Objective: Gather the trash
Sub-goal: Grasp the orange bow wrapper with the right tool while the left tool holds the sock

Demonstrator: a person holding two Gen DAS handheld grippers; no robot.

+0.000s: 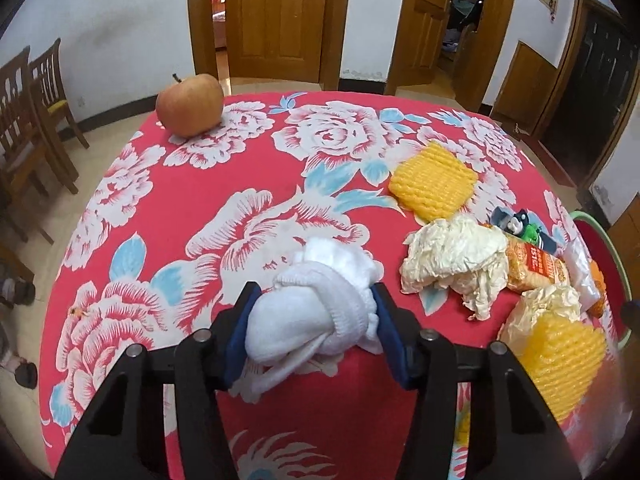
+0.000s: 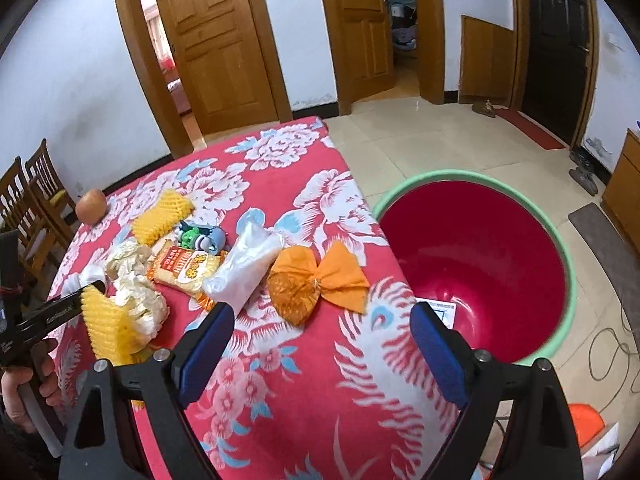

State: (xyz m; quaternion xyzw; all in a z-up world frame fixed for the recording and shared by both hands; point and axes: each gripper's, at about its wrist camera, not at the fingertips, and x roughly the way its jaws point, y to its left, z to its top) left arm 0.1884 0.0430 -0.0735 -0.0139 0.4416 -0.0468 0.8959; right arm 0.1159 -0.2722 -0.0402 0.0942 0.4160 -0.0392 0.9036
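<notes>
My left gripper is shut on a white balled-up sock just above the red floral tablecloth. To its right lie crumpled cream paper, two yellow foam nets and an orange snack packet. My right gripper is open and empty above the table's near right part, close to an orange wrapper and a clear plastic bag. A red bin with a green rim stands on the floor to the right of the table.
An apple sits at the table's far left corner. A small toy packet lies among the trash. Wooden chairs stand left of the table. Cables lie on the floor by the bin.
</notes>
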